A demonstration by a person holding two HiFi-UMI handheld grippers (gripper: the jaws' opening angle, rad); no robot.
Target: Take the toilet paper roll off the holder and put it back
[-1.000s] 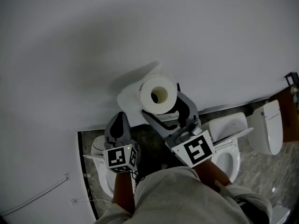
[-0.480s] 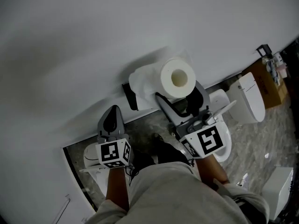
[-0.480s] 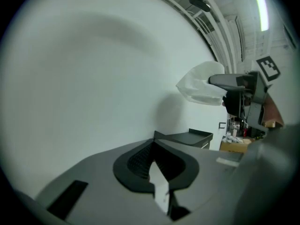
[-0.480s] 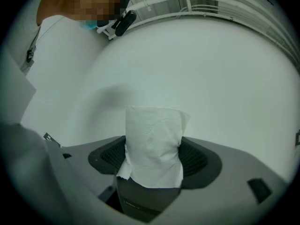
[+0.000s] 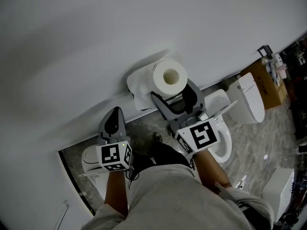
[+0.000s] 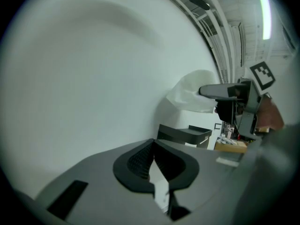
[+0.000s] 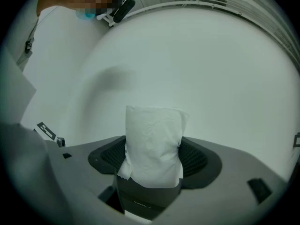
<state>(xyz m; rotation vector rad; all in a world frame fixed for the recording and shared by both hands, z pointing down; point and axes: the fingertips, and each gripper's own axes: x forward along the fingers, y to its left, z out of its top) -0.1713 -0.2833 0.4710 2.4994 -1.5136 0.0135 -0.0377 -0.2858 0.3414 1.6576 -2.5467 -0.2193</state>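
Right gripper (image 5: 172, 94): jaws clamped on either side of the toilet paper roll (image 5: 169, 77), pads pressing into its paper flanks. The roll is held clear in the air, close against the white wall (image 5: 96, 42), core end facing up toward the head camera. A loose sheet (image 5: 138, 87) hangs off the roll's wall side. A black wall fitting (image 6: 183, 135) sits below the roll, apart from it. Left gripper (image 5: 114, 116): jaws drawn together on nothing, pointing at the wall, well apart from the roll. A white toilet (image 5: 221, 138) stands beneath the right gripper.
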